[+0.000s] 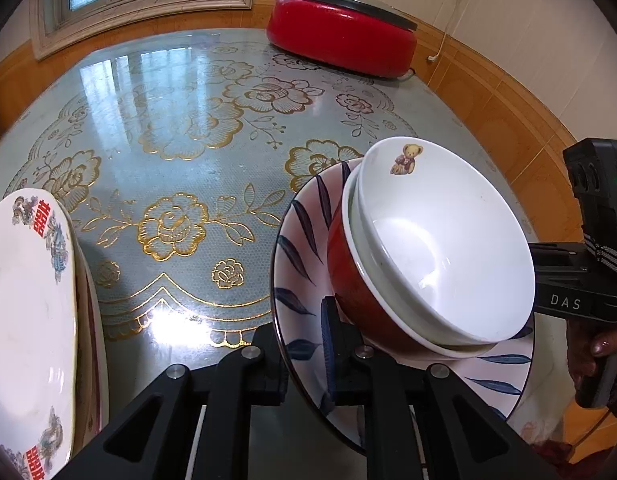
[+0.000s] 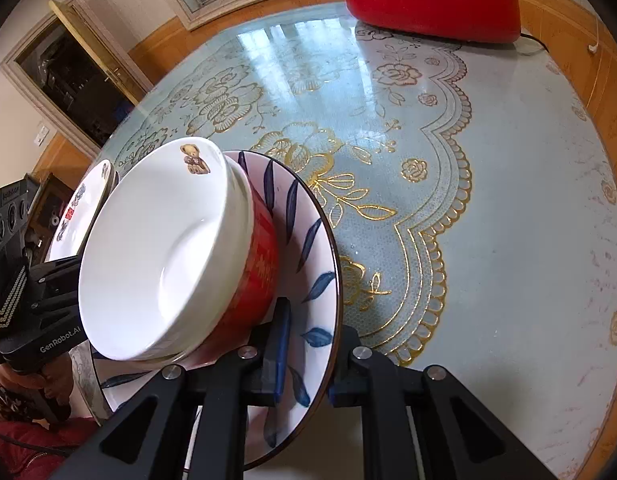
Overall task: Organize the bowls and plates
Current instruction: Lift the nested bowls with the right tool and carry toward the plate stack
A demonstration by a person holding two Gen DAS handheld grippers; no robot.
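Note:
A blue-leaf plate (image 1: 304, 240) (image 2: 304, 216) carries a red bowl (image 1: 360, 304) (image 2: 260, 276) with a white teddy-bear bowl (image 1: 440, 236) (image 2: 160, 248) nested inside it. The stack is held above the table between both grippers. My left gripper (image 1: 304, 344) is shut on the plate's left rim. My right gripper (image 2: 308, 348) is shut on its right rim. The other gripper's body shows at each view's edge. A stack of white plates (image 1: 28, 312) (image 2: 84, 204) with red characters sits at the left.
A red electric pan (image 1: 340, 36) (image 2: 432, 0) with a lid stands at the far side of the round glass table (image 1: 180, 152) (image 2: 508, 200) over a floral cloth. A wooden-trimmed wall and window lie behind.

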